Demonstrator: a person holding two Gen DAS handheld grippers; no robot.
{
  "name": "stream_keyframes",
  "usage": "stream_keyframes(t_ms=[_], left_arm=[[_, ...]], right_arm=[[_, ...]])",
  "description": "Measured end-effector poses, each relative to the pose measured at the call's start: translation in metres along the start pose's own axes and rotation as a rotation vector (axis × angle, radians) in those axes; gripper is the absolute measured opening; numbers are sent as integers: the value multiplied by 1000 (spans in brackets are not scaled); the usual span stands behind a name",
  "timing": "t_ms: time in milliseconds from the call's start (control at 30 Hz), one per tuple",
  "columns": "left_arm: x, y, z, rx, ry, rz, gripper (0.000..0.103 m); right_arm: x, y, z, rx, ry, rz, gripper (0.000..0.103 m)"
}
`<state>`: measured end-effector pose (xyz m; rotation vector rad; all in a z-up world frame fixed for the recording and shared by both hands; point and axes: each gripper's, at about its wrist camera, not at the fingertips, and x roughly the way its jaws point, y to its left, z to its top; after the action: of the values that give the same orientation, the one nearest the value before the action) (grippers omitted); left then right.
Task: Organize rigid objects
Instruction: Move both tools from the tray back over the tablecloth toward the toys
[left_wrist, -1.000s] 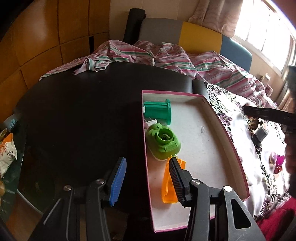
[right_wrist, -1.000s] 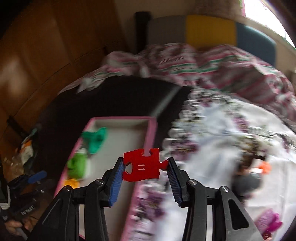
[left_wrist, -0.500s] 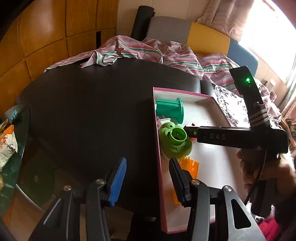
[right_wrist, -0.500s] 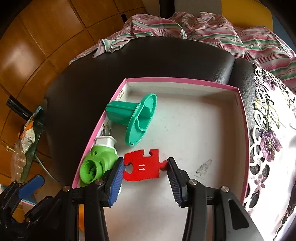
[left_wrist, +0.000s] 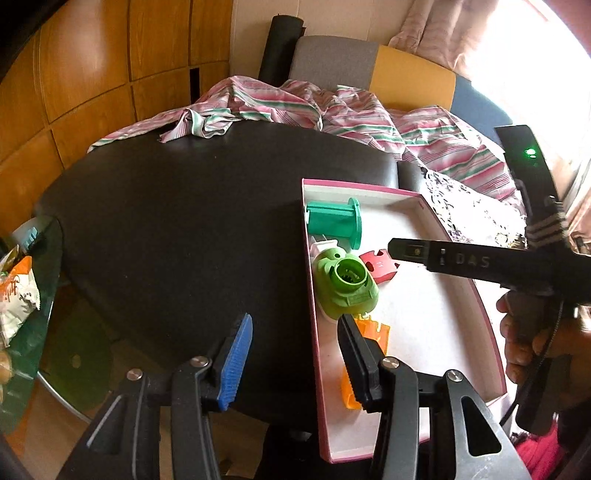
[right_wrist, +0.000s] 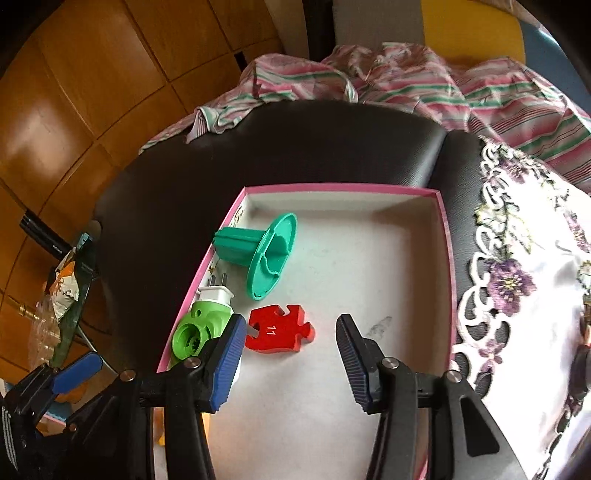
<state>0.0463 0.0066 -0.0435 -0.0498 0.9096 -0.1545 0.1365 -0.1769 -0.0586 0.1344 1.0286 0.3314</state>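
Right tongs spread their jaws above the pink-rimmed box, letting go of the red puzzle piece, which lies flat on the box floor, no pad pressing it. Beside it along the box's left wall sit a teal spool, a light-green plug-in device and an orange part, apparently gathered there for sorting. Left tongs hang open and empty astride the box's left wall, over the dark surface, seemingly on standby.
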Motion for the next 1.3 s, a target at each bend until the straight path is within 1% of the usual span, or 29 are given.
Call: stream_keyframes(t_ms=[300,433,700,933,1033,1133,1300], left_arm=[[-8,-11,1,31,-16,1,52],[-10,-19,1,49,-11,-9,52],[-13,-43,3,112,-21,-27,52],[-13,-70,8,179,-29,-58,52],[-12,-84,10,206,-29,-74,52],[-11,-98,13,234,-26,-94,52],[-7,-126,17,282,-21,-130,52]], right_arm=[[-35,-11,-5,-6,-74,-47,51],[-52,-27,-9,20,-102,-62,52],[-89,-69,-12,64,-152,-136,52],[-127,-124,-17,123,-192,-245,52],[-144,-154,-20,161,-208,-298,52],[-162,-189,-25,225,-243,-359,52],[-183,-251,-42,378,-311,-462,53]])
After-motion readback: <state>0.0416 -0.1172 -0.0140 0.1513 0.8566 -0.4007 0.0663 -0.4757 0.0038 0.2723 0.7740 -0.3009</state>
